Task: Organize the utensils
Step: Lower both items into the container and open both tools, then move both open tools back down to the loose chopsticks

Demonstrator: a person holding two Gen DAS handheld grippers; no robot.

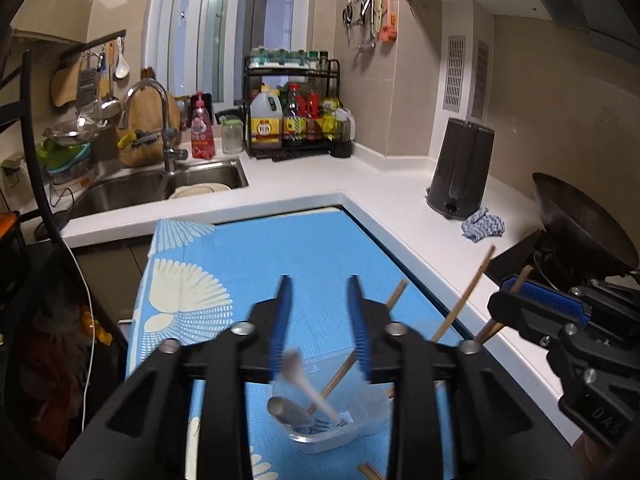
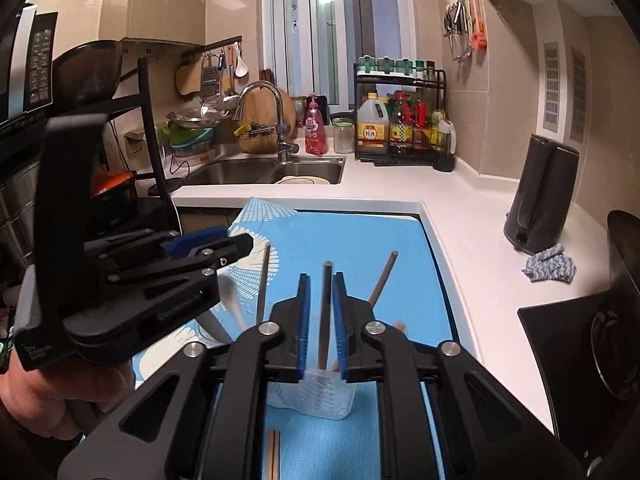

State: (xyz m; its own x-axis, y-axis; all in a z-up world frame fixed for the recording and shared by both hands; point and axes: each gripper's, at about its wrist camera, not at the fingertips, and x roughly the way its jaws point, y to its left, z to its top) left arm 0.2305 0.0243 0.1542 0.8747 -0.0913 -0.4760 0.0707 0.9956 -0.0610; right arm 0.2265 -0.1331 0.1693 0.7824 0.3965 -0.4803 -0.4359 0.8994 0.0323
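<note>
**K:** Left gripper (image 1: 320,280) status: jaws apart, pads touching nothing. A white spoon (image 1: 308,388) sits blurred just below the gap, head up, handle down in the clear cup (image 1: 320,436).

**M:** And the right gripper (image 2: 321,276)?

**K:** Narrow gap. One brown chopstick (image 2: 325,320) stands upright between the blue pads (image 2: 304,320). There's daylight on its left side, so the pads aren't clamping it. Its lower end runs down to the cup's mouth.

**M:** Where's the cup?

**K:** On the blue patterned mat (image 1: 280,248), right under both grippers, standing upright. The white counter (image 1: 400,184) wraps around the mat at the back and right.

**M:** What's in it?

**K:** The white spoon, a grey metal handle (image 1: 284,408), and fork tines at the bottom, though those are hard to make out through the plastic. In the right wrist view two more chopsticks lean out of it, one to the left (image 2: 262,280) and one to the right (image 2: 382,280).

**M:** Anything not in the cup?

**K:** A pair of chopsticks (image 2: 274,456) lies flat on the mat just in front of the cup, at the near edge of the view.

**M:** How do the grippers sit relative to each other?

**K:** Side by side and close, both angled down at the cup. A person's hand (image 2: 60,392) grips the left one's handle.
</note>
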